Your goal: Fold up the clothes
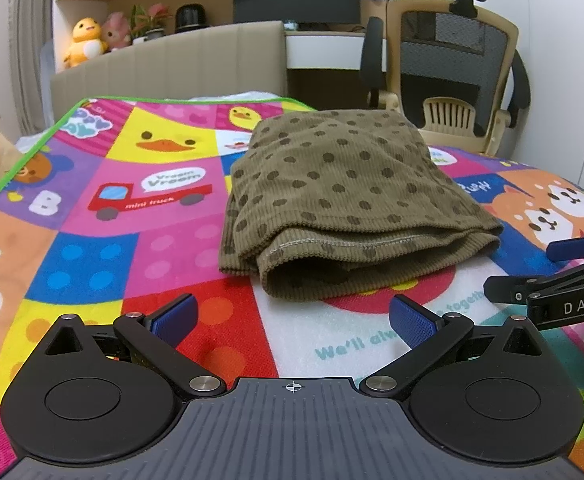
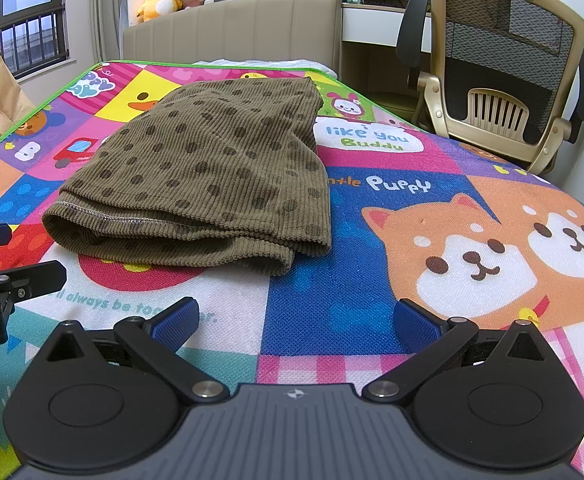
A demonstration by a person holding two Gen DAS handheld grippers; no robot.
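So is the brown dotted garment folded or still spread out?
Folded: the brown dotted garment lies as a compact stack on the play mat, layered hems showing at its near edge.

The folded cloth (image 1: 343, 184) hides part of the mat's (image 1: 92, 240) print and its own inner layers. The right gripper (image 1: 571, 276) is cut off by the left view's right edge.

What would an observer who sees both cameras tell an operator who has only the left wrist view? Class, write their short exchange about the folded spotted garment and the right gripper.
Operator: Is my right gripper holding the garment?
Observer: No. The right gripper is open, its fingers empty and short of the garment.
Operator: What is printed just right of the garment?
Observer: A white panel on the mat reading "like you Buddy".
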